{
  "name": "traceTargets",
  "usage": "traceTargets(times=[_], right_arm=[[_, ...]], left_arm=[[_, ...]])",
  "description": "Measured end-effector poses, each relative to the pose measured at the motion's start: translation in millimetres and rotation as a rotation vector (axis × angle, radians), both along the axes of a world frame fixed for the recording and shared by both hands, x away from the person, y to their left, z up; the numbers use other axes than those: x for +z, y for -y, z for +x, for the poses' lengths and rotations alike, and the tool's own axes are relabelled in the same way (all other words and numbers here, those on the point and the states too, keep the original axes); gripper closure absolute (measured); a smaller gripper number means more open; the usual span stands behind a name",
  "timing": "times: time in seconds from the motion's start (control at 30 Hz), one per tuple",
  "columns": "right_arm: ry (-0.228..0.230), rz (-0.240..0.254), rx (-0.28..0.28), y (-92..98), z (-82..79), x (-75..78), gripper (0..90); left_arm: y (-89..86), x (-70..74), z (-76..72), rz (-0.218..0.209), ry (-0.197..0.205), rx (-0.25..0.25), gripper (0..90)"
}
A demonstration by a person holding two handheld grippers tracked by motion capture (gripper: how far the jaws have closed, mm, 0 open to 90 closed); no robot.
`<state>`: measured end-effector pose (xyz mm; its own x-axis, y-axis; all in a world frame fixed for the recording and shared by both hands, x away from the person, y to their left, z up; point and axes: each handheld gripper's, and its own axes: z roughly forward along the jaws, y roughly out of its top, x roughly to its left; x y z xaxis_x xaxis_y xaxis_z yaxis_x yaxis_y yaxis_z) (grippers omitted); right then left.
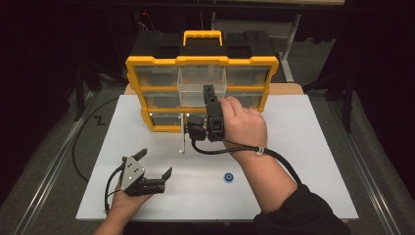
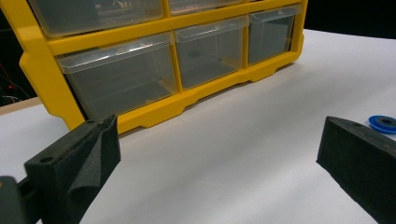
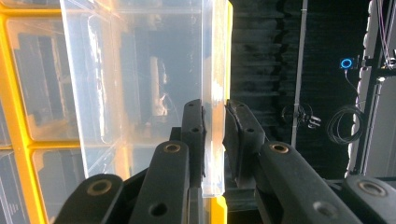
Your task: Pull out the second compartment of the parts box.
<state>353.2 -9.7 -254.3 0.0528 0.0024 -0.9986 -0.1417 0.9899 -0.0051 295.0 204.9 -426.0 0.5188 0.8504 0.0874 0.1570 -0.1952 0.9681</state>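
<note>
The right gripper (image 1: 209, 93) is clamping the front wall of a clear drawer (image 1: 201, 81), its two black jaws pinching the thin plastic between them, as the right gripper view shows (image 3: 214, 126). The drawer (image 3: 140, 79) is sticking out of the middle of the top row of a yellow and black cabinet (image 1: 147, 63), which is standing at the far edge of the desk (image 1: 303, 147). The left gripper (image 1: 154, 164) is resting near the front left corner of the desk, jaws spread wide and gripping nothing; in the left gripper view it (image 2: 219, 154) is looking across the bare white surface toward the cabinet's (image 2: 42, 70) lower drawers. A small blue ring (image 1: 228, 177) is lying flat on the desk toward the front edge, well apart from both grippers, and is appearing again at the right of the left gripper view (image 2: 384, 123).
</note>
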Motion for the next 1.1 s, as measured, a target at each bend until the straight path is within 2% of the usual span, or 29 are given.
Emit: traceTargets(times=[0.63,0.8,1.1], right_arm=[[0.014,-0.005,0.011,-0.2,-10.8,-5.2,79.5],[0.004,-0.004,0.011,-0.3,-10.2,-5.7,72.9],[-0.012,-0.002,0.011,2.1,-13.1,-6.3,69.4]], left_arm=[[0.5,0.0,-0.3,0.007,-0.002,-0.006,0.2],[0.6,-0.3,0.2,0.008,-0.003,-0.005,0.1],[0.8,-0.2,0.0,0.007,-0.001,-0.006,0.1]])
